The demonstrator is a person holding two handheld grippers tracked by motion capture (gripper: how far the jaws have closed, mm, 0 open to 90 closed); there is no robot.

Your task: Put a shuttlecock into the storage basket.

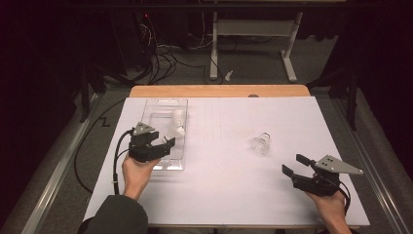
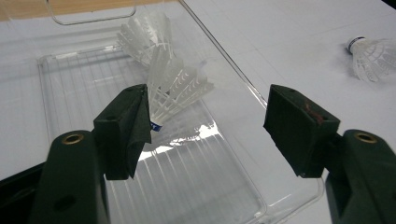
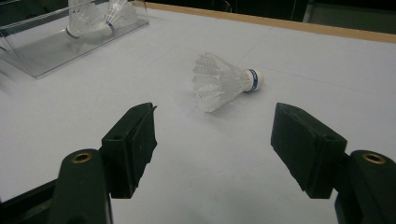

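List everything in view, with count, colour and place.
White feathered shuttlecocks: three; two lie in the tray, one lies on the sheet right of centre.
Clear plastic rectangular tray: one, transparent, at the sheet's left.
White paper sheet: one, covering the table.
Light wooden table: one, edge showing at the far side.
White metal stand: one, on the floor behind the table.
Black cables: several, on the floor behind.
Left gripper: black, open, over the tray's near end.
Right gripper: black, open, at the near right.
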